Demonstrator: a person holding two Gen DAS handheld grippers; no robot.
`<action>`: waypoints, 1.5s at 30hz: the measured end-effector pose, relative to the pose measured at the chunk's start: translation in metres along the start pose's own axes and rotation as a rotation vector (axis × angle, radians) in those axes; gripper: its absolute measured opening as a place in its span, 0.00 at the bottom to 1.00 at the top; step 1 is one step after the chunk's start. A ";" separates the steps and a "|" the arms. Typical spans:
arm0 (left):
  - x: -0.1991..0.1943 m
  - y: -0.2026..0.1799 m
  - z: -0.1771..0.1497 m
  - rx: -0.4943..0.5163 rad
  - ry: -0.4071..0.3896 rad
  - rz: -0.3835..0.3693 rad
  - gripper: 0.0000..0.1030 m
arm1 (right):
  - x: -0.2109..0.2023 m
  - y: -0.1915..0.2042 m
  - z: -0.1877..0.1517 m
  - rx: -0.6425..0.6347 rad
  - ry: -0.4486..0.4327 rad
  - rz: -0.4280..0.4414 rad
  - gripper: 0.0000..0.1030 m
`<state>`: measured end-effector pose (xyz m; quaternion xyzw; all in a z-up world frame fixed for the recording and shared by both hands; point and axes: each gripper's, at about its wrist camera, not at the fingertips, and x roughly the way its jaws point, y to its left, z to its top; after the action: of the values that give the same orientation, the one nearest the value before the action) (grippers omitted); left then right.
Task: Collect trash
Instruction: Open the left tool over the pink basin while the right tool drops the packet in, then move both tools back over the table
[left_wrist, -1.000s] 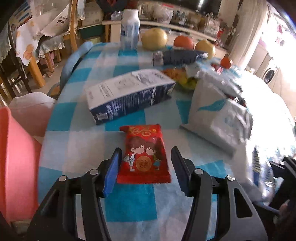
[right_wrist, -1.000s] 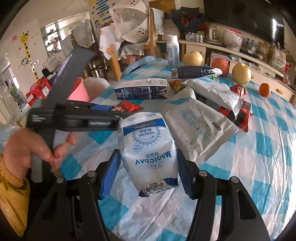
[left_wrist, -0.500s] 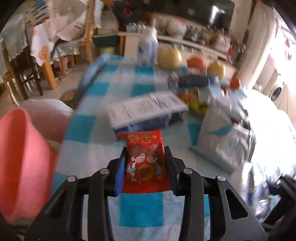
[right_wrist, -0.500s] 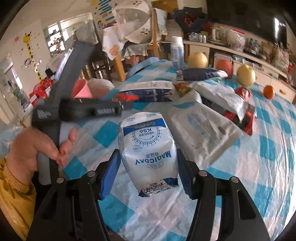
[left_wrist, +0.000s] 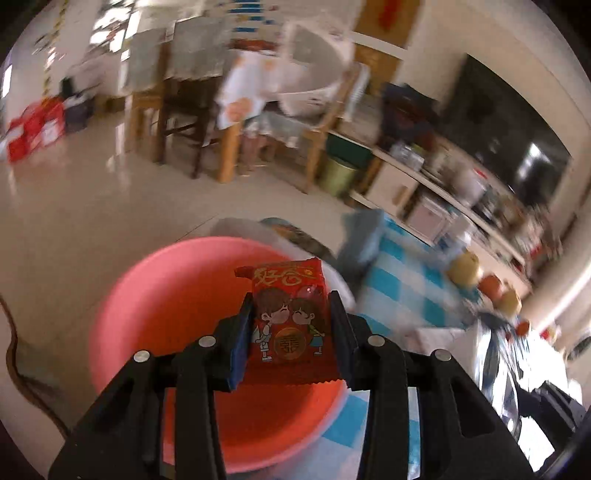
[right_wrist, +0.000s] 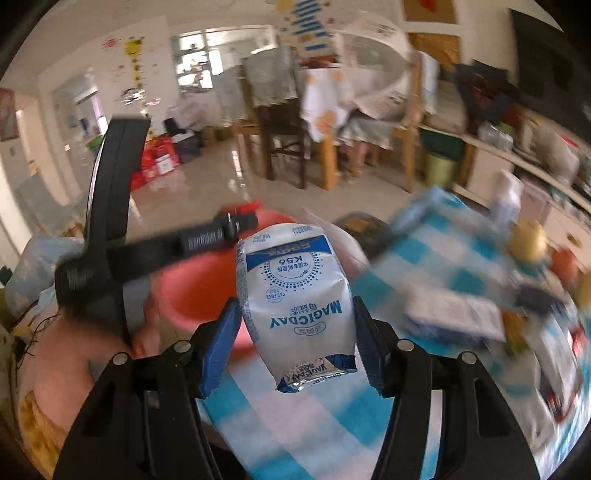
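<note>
Pink basin (left_wrist: 155, 295) is framed at lower centre as receptacle; red sachet (left_wrist: 291, 314) is clamped by left gripper (left_wrist: 291, 325) above it; white pouch (right_wrist: 295, 295), centre frame, is gripped by right gripper (right_wrist: 295, 339), presumably awaiting release.

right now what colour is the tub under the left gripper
Pink tub, clearest in the left wrist view.

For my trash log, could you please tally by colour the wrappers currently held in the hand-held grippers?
Red: 1, the candy packet in the left hand-held gripper.
White and blue: 1, the milk pouch in the right hand-held gripper.
Total: 2
</note>
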<state>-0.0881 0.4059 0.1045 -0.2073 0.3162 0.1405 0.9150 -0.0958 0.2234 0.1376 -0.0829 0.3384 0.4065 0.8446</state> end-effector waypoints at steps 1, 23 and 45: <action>0.003 0.010 0.001 -0.030 0.001 0.011 0.40 | 0.008 0.004 0.006 -0.005 0.002 0.008 0.59; -0.015 0.001 0.004 0.000 -0.218 0.001 0.87 | -0.015 -0.046 -0.041 0.187 -0.052 -0.167 0.87; -0.006 -0.116 -0.048 0.268 -0.072 -0.148 0.87 | -0.107 -0.095 -0.106 0.222 -0.119 -0.389 0.90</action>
<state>-0.0724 0.2810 0.1076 -0.1009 0.2829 0.0364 0.9531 -0.1256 0.0494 0.1131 -0.0290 0.3085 0.2006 0.9294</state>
